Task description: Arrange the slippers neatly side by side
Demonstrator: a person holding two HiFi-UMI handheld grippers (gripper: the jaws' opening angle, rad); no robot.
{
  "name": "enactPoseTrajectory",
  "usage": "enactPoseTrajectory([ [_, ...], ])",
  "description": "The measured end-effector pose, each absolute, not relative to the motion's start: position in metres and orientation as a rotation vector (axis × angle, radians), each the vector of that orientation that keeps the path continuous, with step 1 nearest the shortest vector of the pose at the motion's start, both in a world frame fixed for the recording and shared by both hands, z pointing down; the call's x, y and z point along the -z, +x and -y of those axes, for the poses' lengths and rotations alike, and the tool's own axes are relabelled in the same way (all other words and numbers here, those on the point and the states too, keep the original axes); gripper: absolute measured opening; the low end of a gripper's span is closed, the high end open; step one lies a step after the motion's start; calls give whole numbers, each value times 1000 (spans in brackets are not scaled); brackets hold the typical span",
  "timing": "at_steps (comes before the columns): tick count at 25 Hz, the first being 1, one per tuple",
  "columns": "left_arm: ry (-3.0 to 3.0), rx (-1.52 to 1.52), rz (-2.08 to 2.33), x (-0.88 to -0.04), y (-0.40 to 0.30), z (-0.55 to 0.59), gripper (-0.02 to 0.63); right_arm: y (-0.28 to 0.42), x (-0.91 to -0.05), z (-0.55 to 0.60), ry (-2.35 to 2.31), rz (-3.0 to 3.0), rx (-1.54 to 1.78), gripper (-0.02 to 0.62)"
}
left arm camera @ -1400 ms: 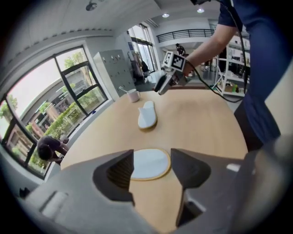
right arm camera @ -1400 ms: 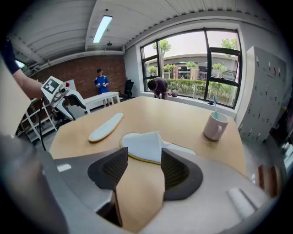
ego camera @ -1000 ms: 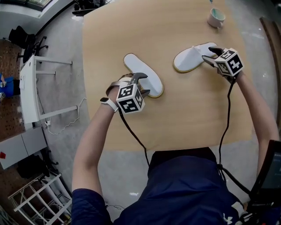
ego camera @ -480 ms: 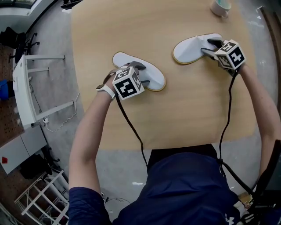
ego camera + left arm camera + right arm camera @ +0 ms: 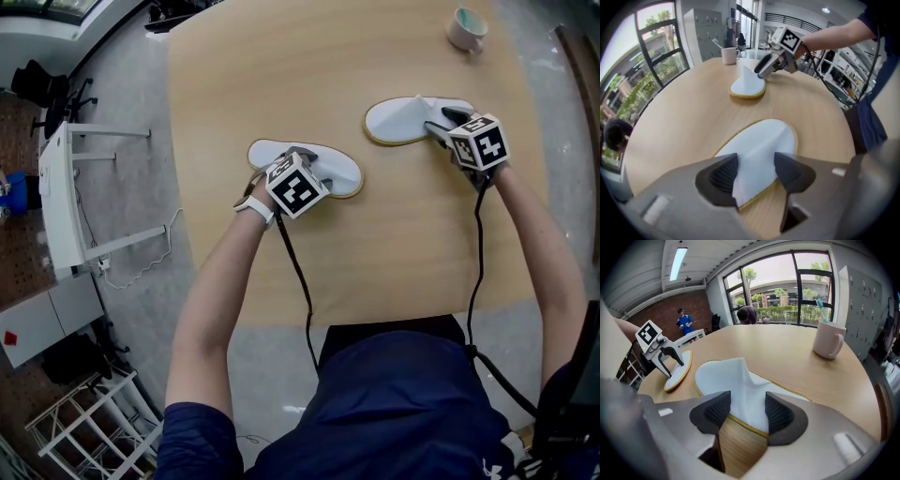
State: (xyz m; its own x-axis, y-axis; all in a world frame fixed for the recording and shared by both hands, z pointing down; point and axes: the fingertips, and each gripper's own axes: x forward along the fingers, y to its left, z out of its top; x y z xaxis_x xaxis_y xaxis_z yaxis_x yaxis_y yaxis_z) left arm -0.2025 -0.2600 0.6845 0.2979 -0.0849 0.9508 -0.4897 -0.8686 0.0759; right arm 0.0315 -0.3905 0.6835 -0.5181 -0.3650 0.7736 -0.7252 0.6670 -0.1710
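Observation:
Two white slippers with yellow rims lie on the round wooden table. The left slipper has its near end between the pads of my left gripper, which is shut across its width; the white fabric folds up between the jaws. The right slipper is held the same way at its right end by my right gripper, its upper raised in a peak. The slippers lie apart, roughly end to end.
A white mug with a toothbrush stands at the table's far right. The person's arms reach in from the near edge. White furniture stands on the floor to the left.
The left slipper has turned from a diagonal to nearly crosswise on the table, with my left gripper now down on it. The right slipper has swung slightly with the right gripper.

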Motion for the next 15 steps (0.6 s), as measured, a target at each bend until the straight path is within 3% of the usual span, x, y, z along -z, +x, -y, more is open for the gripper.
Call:
enactPoseTrajectory([
  [15,1876,-1267,1030,-685,-191,251,253,44,-693,327,1139,1921,-798,240],
])
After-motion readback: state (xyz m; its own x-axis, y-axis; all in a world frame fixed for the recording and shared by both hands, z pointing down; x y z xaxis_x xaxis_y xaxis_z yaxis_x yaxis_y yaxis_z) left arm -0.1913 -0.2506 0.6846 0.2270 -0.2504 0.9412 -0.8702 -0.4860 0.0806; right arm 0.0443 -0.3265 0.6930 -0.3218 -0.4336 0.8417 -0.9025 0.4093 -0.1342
